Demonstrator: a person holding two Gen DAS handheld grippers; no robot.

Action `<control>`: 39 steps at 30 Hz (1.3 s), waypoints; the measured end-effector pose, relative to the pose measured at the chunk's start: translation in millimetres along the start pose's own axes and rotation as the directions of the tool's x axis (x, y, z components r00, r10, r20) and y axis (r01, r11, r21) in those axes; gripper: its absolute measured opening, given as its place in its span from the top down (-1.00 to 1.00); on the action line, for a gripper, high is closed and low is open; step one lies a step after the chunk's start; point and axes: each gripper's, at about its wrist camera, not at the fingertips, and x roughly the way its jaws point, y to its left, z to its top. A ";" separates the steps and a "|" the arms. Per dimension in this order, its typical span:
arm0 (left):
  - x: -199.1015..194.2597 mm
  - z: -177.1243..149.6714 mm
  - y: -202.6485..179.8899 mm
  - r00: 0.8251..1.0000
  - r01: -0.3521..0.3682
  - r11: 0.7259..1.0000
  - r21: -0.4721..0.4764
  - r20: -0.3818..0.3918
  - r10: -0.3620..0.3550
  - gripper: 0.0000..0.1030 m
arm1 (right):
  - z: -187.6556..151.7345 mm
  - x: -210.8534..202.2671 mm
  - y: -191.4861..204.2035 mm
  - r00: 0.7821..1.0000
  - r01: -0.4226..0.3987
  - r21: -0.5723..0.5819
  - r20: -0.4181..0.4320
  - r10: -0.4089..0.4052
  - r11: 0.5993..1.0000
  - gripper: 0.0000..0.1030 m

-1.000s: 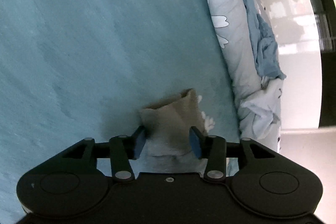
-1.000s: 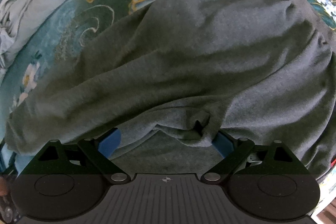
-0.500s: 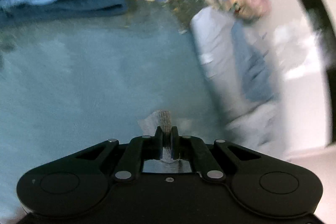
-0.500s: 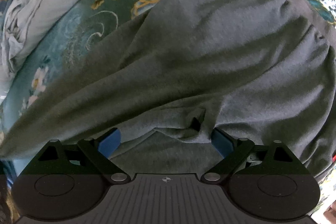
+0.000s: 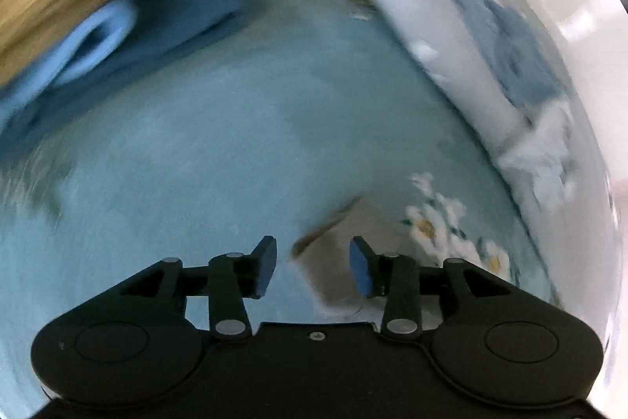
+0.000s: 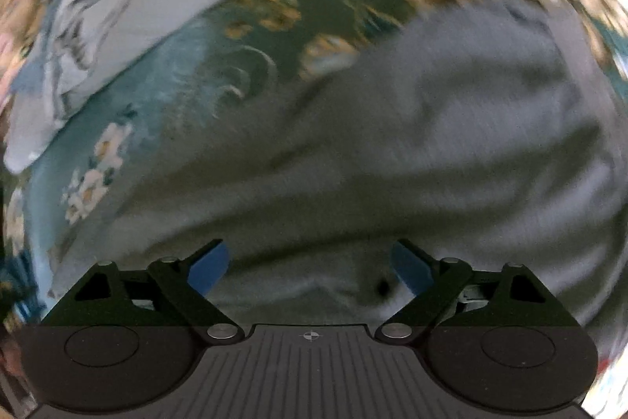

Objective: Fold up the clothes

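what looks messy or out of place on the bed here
The grey garment lies rumpled across the floral bedspread, creased rather than folded. In the left view a beige cloth corner sits loose between the open tongs, gripped by neither pad. Both views are blurred, so finer faults cannot be judged.

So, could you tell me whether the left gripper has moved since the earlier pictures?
Yes. The left gripper has pulled up and away from the bedspread; its jaws, just reopened, stand clear of the tan cloth.
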 end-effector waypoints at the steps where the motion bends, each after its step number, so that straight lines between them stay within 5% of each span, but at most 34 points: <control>1: 8.0 8.0 -8.6 0.999 0.024 0.998 0.065 -0.034 -0.022 0.10 | 8.4 1.8 9.6 1.000 -0.003 -0.060 0.008 0.004 0.998 -0.63; 4: 33.7 21.1 -36.4 0.988 0.094 0.953 0.288 -0.146 -0.053 0.02 | 31.3 8.3 44.5 0.999 -0.006 -0.276 0.032 0.015 0.961 -0.51; 8: 50.1 19.7 -48.9 0.985 0.075 0.862 0.502 -0.172 0.014 0.01 | 38.1 23.1 97.5 0.999 0.020 -0.584 0.040 0.004 0.812 -0.47; 12: 62.9 29.9 -34.4 0.975 0.097 0.858 0.504 -0.220 0.019 0.00 | 39.6 45.6 133.4 1.000 -0.008 -0.735 -0.004 0.007 0.678 -0.38; 18: 61.0 37.3 -27.7 0.959 0.218 0.852 0.476 -0.265 -0.098 0.04 | 31.6 72.3 167.8 0.998 -0.055 -0.819 -0.062 0.007 0.571 -0.26; 23: 63.1 40.1 -33.6 0.946 0.262 0.826 0.499 -0.302 -0.118 0.06 | 28.1 85.4 190.6 0.996 -0.080 -0.873 -0.083 0.015 0.481 -0.26; 28: 55.1 44.8 -34.5 0.934 0.316 0.804 0.503 -0.314 -0.170 0.25 | 34.3 104.6 210.7 0.995 -0.092 -0.895 -0.101 0.003 0.436 -0.26; 34: 48.9 43.1 -32.6 0.926 0.340 0.790 0.511 -0.327 -0.187 0.25 | 35.4 115.0 226.8 0.991 -0.132 -0.886 -0.135 0.025 0.444 -0.26; 39: 59.8 46.0 -13.8 0.922 0.332 0.835 0.439 -0.338 -0.189 0.25 | 31.1 123.4 232.0 0.988 -0.144 -0.899 -0.155 0.007 0.414 -0.26</control>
